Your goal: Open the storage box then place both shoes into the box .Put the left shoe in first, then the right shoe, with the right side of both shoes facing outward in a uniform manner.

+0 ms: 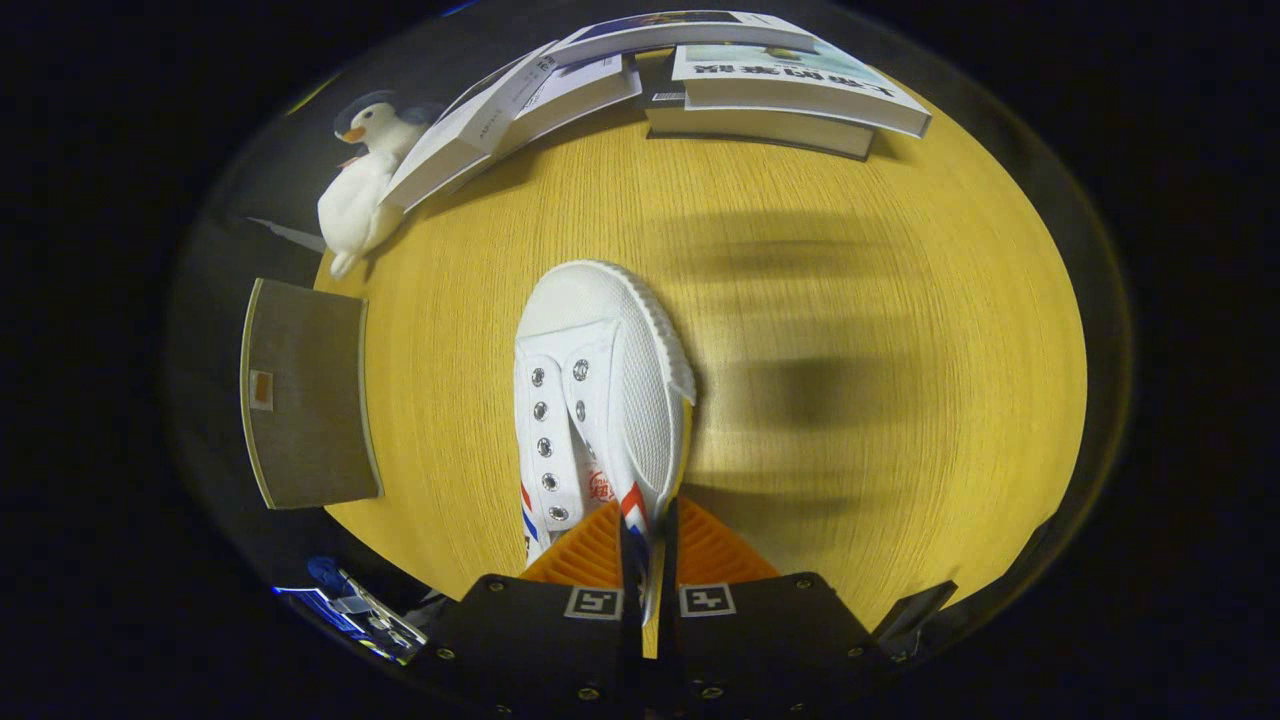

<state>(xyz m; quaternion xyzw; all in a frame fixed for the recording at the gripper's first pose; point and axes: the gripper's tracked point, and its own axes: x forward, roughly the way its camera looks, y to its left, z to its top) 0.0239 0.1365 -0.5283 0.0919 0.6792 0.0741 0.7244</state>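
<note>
A round wooden table [850,480] takes up most of the scene, its yellow top streaked with soft shadows beyond the fingers. At its far edge lie several books [790,95] (some stacked flat, a couple leaning at an angle beside them). A white shoe [600,390] hangs over the table, toe pointing away from the gripper [646,560], its eyelets showing with no laces in them and a red and blue stripe on its side near the heel. The gripper's two fingers are closed on the side wall of the shoe near the heel, pinching the thin canvas edge between them, with almost no gap left. Off the table's left side sits a flat grey box [305,395], seen from above with its lid closed, so what is inside cannot be told. Farther back on that side, a white stuffed penguin [360,185] with a dark cap and orange beak rests at the table's edge, touching the leaning books.
</note>
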